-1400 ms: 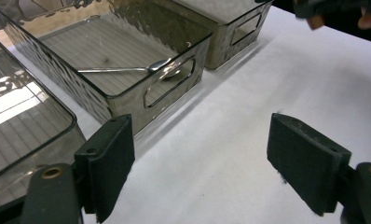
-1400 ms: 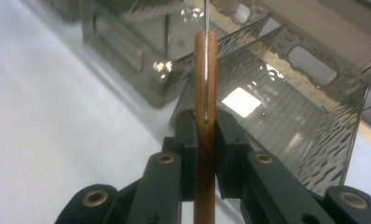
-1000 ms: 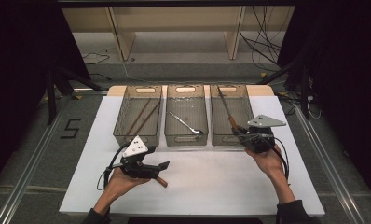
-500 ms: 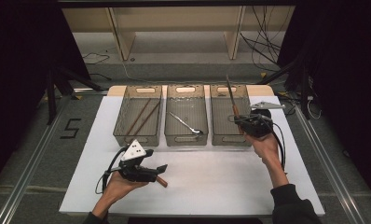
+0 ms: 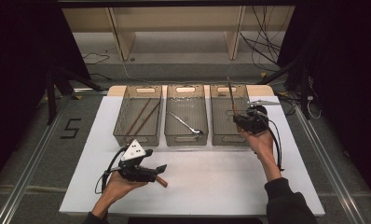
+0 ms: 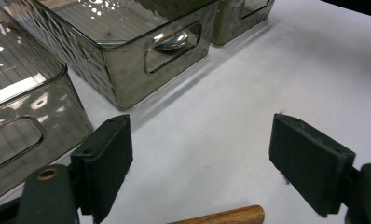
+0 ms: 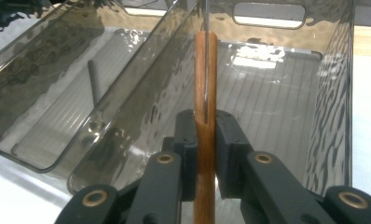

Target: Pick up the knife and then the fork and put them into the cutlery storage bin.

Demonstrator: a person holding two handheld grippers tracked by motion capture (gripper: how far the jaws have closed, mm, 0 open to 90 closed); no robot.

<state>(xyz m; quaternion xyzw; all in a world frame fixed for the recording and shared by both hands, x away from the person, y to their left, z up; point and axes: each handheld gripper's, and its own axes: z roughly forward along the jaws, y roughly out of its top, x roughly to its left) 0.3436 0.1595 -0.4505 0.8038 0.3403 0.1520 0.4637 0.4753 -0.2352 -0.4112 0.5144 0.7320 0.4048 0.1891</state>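
Spoon (image 5: 187,123) lies in middle bin (image 5: 186,137).

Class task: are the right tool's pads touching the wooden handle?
Touching. In the right gripper view, both pads of the right tool press against the wooden handle.

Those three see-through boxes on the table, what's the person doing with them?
A person is sorting cutlery into three clear bins. The right hand-held gripper is clamped on a wooden-handled knife, holding it over the right bin. The left hand-held gripper waits open beside another wooden handle. The middle bin has a spoon; the left bin has chopsticks.
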